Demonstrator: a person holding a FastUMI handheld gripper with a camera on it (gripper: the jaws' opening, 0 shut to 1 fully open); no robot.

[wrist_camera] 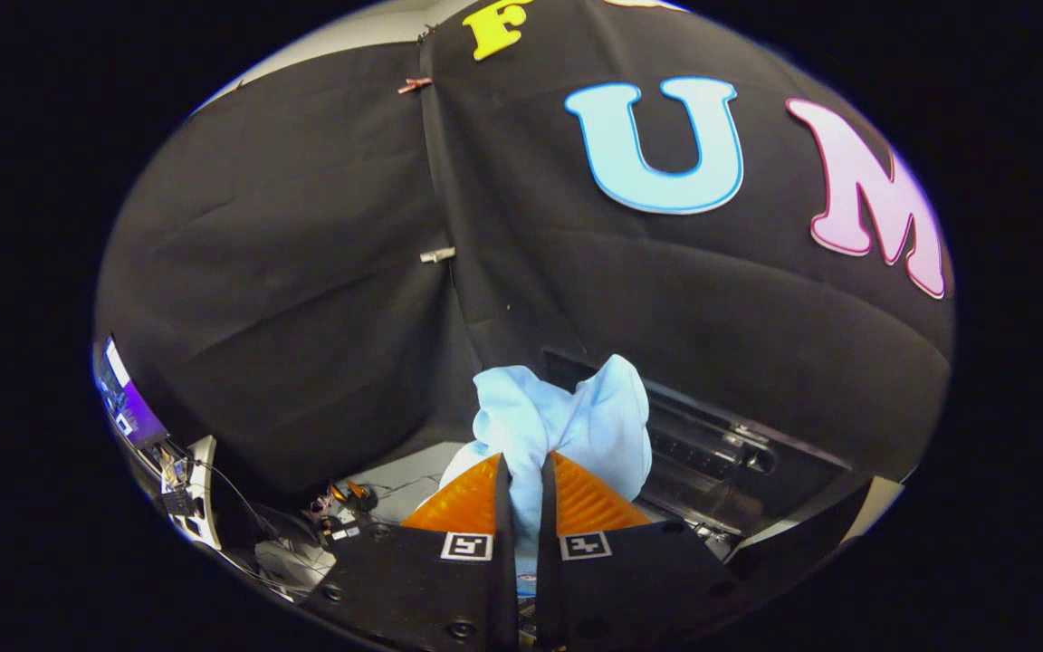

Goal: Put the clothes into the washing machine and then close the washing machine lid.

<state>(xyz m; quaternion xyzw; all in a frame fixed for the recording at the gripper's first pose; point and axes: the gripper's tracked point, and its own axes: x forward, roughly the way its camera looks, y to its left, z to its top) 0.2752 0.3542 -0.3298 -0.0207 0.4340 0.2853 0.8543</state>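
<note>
A light blue cloth [567,426] is bunched up between my two fingers and bulges out just ahead of them. My gripper [524,471] is shut on it, both fingers pressing its folds, and it hangs lifted in the air. Beyond the cloth and to the right stands the dark raised lid of the washing machine [721,448], with a hinge or latch part showing on it. The drum opening is hidden from me.
The booth's black cloth wall [304,272] rises close behind. To the left of the fingers lie a pale floor patch [404,484], cables and small devices [340,507], and a lit screen [128,398] further left.
</note>
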